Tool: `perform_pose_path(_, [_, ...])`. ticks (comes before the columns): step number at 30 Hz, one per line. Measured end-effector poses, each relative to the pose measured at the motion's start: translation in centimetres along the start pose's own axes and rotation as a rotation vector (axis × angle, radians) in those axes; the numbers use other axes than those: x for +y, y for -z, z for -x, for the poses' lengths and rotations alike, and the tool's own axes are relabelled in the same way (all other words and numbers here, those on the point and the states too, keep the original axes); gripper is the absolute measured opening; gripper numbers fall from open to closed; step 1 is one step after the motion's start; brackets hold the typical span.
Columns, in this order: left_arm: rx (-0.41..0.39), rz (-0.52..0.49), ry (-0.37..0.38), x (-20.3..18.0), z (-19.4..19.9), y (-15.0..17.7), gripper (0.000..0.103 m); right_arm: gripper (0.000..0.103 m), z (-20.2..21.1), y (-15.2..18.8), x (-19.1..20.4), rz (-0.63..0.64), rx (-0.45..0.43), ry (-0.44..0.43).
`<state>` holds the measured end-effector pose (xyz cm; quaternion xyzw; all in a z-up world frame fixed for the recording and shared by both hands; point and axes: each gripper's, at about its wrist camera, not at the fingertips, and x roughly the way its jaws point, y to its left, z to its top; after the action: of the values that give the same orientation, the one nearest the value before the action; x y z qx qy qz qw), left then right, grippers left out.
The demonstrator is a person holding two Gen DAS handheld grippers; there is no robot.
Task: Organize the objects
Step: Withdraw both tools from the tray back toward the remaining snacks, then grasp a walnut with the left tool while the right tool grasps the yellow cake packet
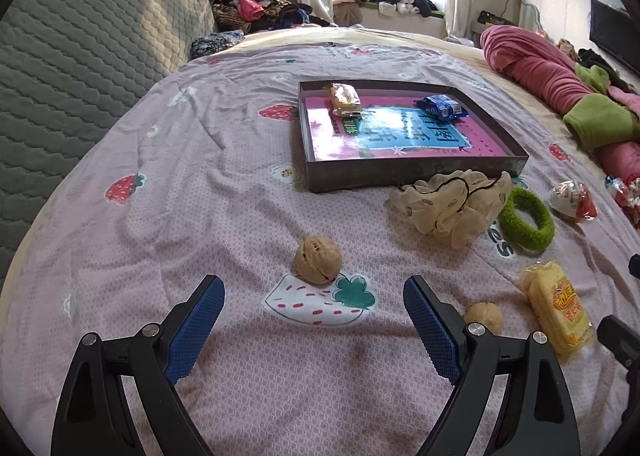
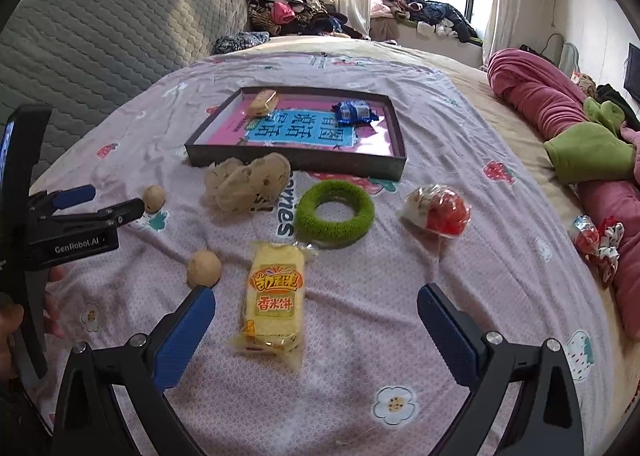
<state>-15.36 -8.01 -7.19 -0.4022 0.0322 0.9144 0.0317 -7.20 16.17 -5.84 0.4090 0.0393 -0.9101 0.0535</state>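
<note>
A walnut [image 1: 318,260] lies on the sheet at frame centre, just ahead of the wide-open, empty left gripper [image 1: 314,298]. The right gripper [image 2: 316,306], also spread empty, straddles a yellow snack pack [image 2: 274,296].

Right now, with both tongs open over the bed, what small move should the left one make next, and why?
Probably ease the left tongs forward and down to straddle the nearer walnut. They stand open and empty with it just ahead of the tips, and the tray already holds two snacks.
</note>
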Motion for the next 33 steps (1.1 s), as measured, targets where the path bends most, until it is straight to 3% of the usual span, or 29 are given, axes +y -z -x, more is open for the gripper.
perform_pose_path(20, [0.034, 0.046, 0.005, 1.0, -4.4, -1.0, 0.092, 0.102, -4.3, 0.3, 0.6, -0.017, 0.046, 0.027])
perform_pose_path(28, [0.049, 0.024, -0.013, 0.5, -5.3, -1.3, 0.090, 0.084, -5.8, 0.6, 1.3, 0.005, 0.083, 0.033])
perform_pose_path(29, [0.053, 0.024, -0.005, 0.5, -5.4, -1.4, 0.088, 0.080, -6.0, 0.7, 1.4, 0.008, 0.087, 0.035])
perform_pose_path(31, [0.049, 0.015, 0.001, 0.3, -5.3, -1.4, 0.061, 0.069, -5.9, 0.7, 1.4, 0.005, 0.084, 0.023])
perform_pose_path(33, [0.060, 0.006, -0.006, 0.0, -5.4, -1.4, 0.049, 0.055, -5.9, 0.7, 1.5, 0.008, 0.088, 0.013])
